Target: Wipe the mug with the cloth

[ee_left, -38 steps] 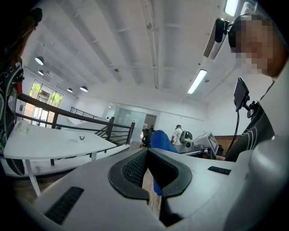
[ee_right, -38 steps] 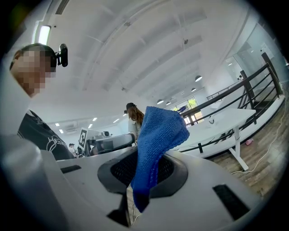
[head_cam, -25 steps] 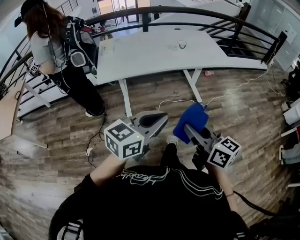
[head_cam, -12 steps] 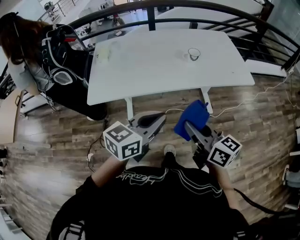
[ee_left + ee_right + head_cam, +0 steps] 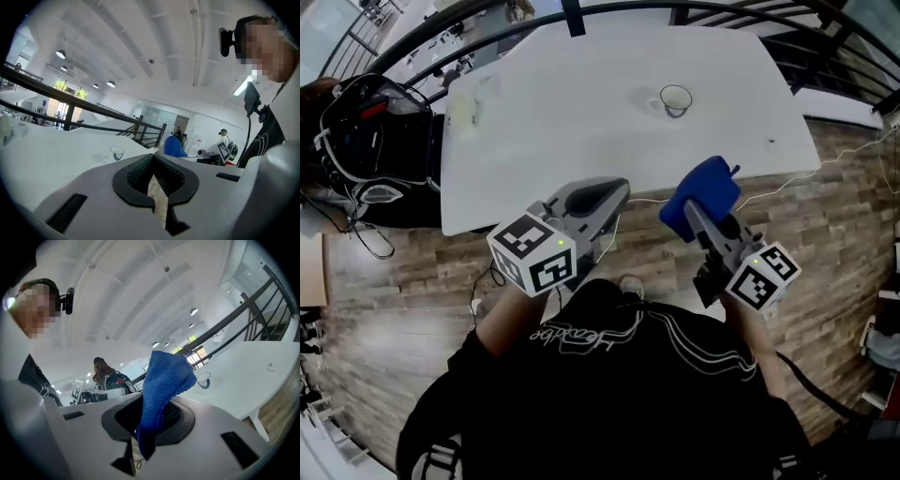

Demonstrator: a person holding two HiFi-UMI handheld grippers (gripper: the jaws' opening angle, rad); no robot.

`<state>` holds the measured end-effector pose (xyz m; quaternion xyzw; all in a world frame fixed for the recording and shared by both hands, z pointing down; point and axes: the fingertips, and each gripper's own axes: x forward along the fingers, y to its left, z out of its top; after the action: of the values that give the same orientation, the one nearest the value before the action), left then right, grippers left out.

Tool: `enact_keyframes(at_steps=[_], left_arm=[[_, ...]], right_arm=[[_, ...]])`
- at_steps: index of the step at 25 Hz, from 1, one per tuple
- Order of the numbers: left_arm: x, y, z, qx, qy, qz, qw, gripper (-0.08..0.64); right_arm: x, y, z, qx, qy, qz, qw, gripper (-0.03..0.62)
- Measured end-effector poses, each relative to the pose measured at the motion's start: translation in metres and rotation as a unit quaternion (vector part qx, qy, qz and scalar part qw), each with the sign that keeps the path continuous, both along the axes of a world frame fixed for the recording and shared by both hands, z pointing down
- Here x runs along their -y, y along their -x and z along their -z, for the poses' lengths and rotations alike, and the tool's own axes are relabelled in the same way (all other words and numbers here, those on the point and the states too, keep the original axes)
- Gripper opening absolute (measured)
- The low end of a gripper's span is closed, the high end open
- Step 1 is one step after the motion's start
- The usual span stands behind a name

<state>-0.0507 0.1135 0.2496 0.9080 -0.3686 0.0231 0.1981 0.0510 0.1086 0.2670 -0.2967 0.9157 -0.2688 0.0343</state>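
Approach step: my right gripper [image 5: 692,214] clamps the cloth [image 5: 705,187]; my left gripper [image 5: 614,194] closed, empty; mug [image 5: 675,98] upper centre on the table [image 5: 581,84], well apart; next I must reach and steady it.

No wording can be read for certain. White cursive lettering [image 5: 581,336] crosses the person's black top [image 5: 619,403], near in the head view, upside down and too looped to make out. The left cube [image 5: 534,258] and right cube [image 5: 761,278] carry only black-and-white square marker patterns, no letters or numbers.
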Motion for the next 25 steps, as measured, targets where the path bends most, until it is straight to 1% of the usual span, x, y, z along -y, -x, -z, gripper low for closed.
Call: enact_keyframes(at_steps=[4,7,9,11,14,17,21,25], left_arm=[[0.02,-0.002,-0.014,-0.001,0.014,-0.008,0.9999,0.008],[0.039,-0.003,-0.016,-0.003,0.01,-0.026,0.9996,0.008],[0.058,-0.001,-0.022,0.006,0.014,-0.032,0.9994,0.008],[0.077,0.002,-0.033,0.017,0.026,-0.04,0.9987,0.008],[0.107,0.003,-0.047,0.025,0.038,-0.056,0.9974,0.008],[0.138,0.01,-0.063,0.035,0.047,-0.063,0.9963,0.008],[0.174,0.016,-0.089,0.045,0.069,-0.074,0.9939,0.009],[0.2,0.016,-0.113,0.059,0.083,-0.086,0.9911,0.009]], right_arm=[[0.023,-0.005,-0.011,0.003,0.014,-0.024,1.0,0.051],[0.044,-0.005,-0.017,0.015,0.026,-0.04,0.999,0.051],[0.059,-0.002,-0.022,0.021,0.036,-0.052,0.998,0.051],[0.075,0.002,-0.028,0.027,0.048,-0.063,0.996,0.051],[0.1,0.007,-0.039,0.042,0.063,-0.077,0.994,0.051],[0.127,0.016,-0.054,0.057,0.081,-0.088,0.991,0.051],[0.152,0.026,-0.077,0.085,0.113,-0.103,0.985,0.051],[0.167,0.025,-0.1,0.114,0.14,-0.139,0.974,0.051]])
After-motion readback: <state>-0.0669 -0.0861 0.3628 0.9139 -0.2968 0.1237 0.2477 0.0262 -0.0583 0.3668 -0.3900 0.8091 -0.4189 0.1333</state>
